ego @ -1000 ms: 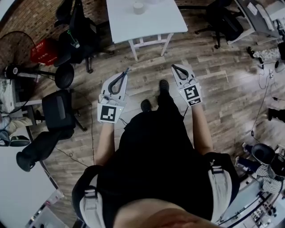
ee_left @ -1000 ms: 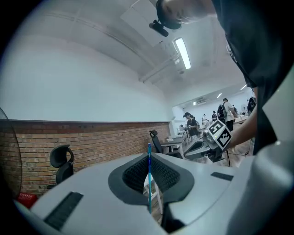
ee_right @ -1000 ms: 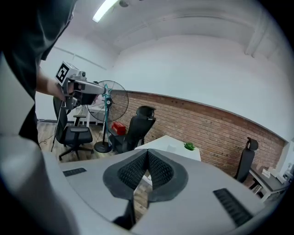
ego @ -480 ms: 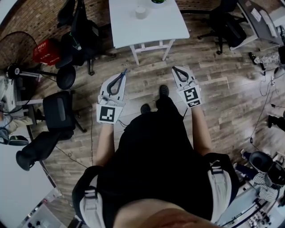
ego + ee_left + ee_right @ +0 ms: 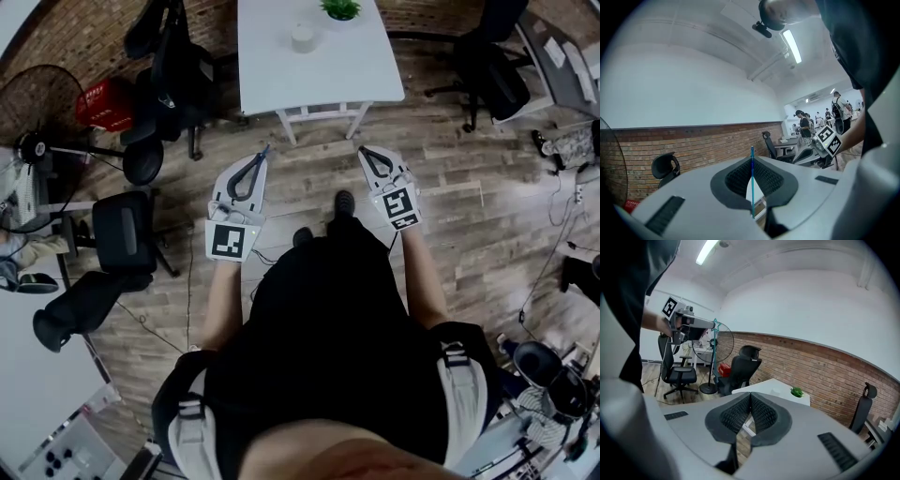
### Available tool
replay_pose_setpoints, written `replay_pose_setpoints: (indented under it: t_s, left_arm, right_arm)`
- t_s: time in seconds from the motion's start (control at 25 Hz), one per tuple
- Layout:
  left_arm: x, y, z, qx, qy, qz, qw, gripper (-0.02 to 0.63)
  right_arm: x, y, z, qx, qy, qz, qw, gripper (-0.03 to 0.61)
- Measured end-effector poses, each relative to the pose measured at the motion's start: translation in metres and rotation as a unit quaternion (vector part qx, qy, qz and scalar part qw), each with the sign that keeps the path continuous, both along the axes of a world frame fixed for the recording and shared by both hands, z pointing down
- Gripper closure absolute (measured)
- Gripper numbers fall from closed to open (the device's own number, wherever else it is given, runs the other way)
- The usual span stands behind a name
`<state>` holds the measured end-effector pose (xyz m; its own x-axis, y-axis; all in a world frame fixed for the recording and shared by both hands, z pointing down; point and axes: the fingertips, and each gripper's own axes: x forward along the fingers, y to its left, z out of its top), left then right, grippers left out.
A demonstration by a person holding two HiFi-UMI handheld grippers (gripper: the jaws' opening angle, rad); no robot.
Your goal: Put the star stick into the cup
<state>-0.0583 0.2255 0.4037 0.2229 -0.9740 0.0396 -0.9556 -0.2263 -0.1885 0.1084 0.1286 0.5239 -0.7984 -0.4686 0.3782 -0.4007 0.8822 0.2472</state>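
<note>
A thin blue stick (image 5: 752, 187) stands pinched between the jaws of my left gripper (image 5: 752, 161), its tip poking out above them. In the head view the left gripper (image 5: 263, 155) is held out over the wooden floor, and the stick's tip (image 5: 266, 148) just shows at its nose. The right gripper (image 5: 363, 151) is level with it, shut with nothing in it; its pads meet in the right gripper view (image 5: 750, 398). A small white cup (image 5: 302, 37) stands on the white table (image 5: 319, 75) ahead, well beyond both grippers.
A green potted plant (image 5: 340, 8) sits on the table behind the cup. Black office chairs (image 5: 127, 230), a standing fan (image 5: 37, 112) and a red crate (image 5: 103, 101) crowd the left. Another chair (image 5: 492, 66) is at the right. The person's feet (image 5: 343, 202) are on the planks.
The table, with the cup, has slid down and nearer in the head view, and the plant has come into sight. Both grippers keep their pose, and the left still pinches the stick.
</note>
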Motion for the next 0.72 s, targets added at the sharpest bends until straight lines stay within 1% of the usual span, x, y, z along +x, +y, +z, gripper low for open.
replay_pose_setpoints:
  t_s: [0.48, 0.72]
  left_arm:
    - [0.014, -0.053, 0.001, -0.008, -0.019, -0.014, 0.9997, 0.587]
    - [0.022, -0.076, 0.002, -0.016, -0.017, -0.03, 0.9993, 0.586]
  right_arm:
    - [0.016, -0.059, 0.01, -0.011, 0.004, -0.013, 1.0, 0.58]
    - [0.022, -0.088, 0.013, -0.014, 0.005, -0.028, 0.999, 0.58]
